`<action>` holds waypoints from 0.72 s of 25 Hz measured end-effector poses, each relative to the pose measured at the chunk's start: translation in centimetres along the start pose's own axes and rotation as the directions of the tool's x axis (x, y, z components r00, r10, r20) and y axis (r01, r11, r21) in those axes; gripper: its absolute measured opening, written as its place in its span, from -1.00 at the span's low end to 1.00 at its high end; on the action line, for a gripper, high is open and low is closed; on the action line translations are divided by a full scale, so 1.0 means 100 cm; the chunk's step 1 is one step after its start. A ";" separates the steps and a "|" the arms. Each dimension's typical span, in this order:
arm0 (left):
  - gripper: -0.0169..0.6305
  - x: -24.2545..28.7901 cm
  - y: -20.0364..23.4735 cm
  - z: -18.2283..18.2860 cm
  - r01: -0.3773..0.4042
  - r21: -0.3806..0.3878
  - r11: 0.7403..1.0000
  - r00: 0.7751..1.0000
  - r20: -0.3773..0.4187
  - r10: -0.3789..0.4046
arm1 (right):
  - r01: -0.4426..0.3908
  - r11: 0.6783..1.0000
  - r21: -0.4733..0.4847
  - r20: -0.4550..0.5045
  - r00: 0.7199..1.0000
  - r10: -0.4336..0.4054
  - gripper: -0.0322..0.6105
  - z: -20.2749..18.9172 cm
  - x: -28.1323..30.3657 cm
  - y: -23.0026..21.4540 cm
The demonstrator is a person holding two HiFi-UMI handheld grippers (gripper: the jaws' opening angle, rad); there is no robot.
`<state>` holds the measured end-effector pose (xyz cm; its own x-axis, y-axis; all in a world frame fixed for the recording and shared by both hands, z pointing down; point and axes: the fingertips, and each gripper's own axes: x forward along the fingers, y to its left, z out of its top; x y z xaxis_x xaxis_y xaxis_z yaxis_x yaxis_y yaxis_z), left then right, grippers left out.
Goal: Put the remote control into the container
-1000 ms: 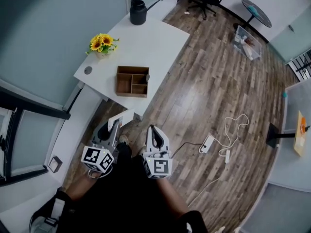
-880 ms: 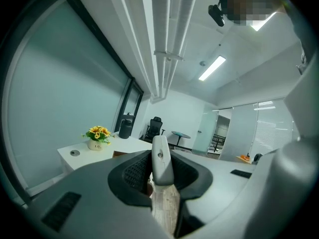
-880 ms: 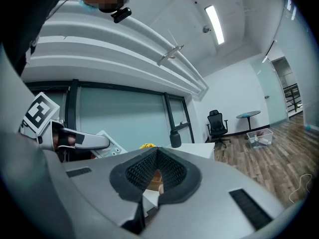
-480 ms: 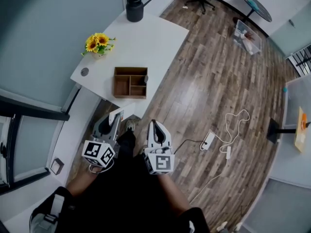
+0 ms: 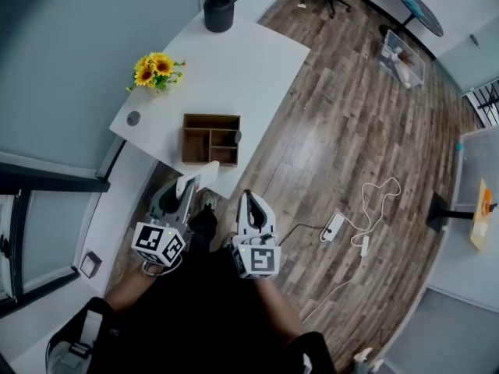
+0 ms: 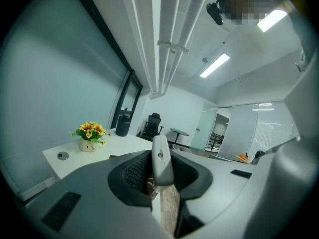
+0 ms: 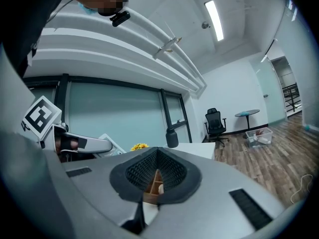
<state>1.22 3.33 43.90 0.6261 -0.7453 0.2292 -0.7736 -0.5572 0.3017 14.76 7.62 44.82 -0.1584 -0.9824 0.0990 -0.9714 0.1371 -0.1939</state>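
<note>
Pointing forward, remote [image 6: 161, 159] lengthwise in left tongs [image 5: 185, 193]

Container [image 5: 210, 139]: on table [image 5: 257, 61], near its front edge
Flowers [image 5: 153, 70]: left of container, further back
Jug [image 5: 219, 12]: table's far end
Remote control [image 6: 161, 161]: between left gripper's [image 5: 185, 192] jaws

my left gripper [image 5: 184, 194] hangs just off the near corner of the white table [image 5: 242, 61], jaws closed on the white remote control [image 5: 194, 182], whose end pokes toward the table; my right gripper [image 5: 247, 202] sits just beside it over the wood floor [image 5: 335, 131], jaws drawn together; the wooden container [image 5: 210, 139] (split into compartments) stands near the table edge closest to me; farther back are a pot of sunflowers [image 5: 152, 70] and a dark jug [image 5: 219, 10]; a white power strip [image 5: 335, 226] lies on the floor to my right
</note>
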 end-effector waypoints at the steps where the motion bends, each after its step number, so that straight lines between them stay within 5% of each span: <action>1: -0.65 0.002 0.003 -0.002 -0.002 -0.006 1.000 1.000 -0.006 0.002 | 0.001 1.000 0.000 -0.001 1.000 -0.001 -0.89 -0.002 0.003 0.000; 18: -0.65 0.052 0.037 -0.019 0.012 -0.042 0.999 0.997 -0.081 -0.015 | 0.009 1.000 0.026 -0.059 0.998 -0.007 -0.89 -0.017 0.048 -0.004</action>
<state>1.83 -1.88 47.98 0.6438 -0.7046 0.2984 -0.7613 -0.5504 0.3428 14.09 3.03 47.05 -0.1614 -0.9742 0.1578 -0.9678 0.1250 -0.2185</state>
